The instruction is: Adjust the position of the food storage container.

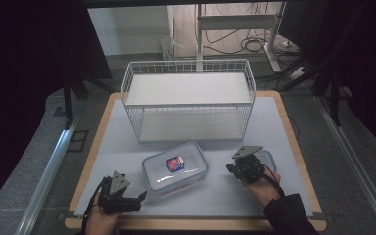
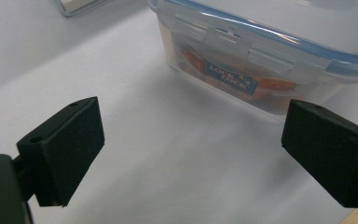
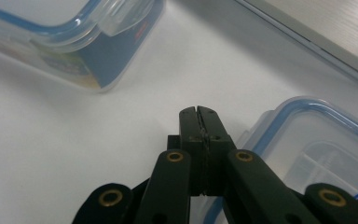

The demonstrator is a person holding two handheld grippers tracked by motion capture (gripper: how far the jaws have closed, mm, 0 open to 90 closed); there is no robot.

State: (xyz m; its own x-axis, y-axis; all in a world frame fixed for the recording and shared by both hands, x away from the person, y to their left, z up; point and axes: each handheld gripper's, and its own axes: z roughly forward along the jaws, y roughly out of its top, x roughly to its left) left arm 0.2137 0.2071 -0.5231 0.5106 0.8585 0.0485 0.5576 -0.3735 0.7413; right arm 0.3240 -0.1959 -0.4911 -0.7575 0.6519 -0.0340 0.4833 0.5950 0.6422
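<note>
I see a dim, dark-edged high view; the surface (image 1: 127, 142) is evenly lit, and both gripper views blur up close.

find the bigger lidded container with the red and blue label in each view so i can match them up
High view: bigger lidded container sits front centre, before the wire basket.
Left gripper view: top right, beyond the open jaws.
Right gripper view: top left corner.
Shared landmark: its blue-edged lid, on the white table mat.
</note>
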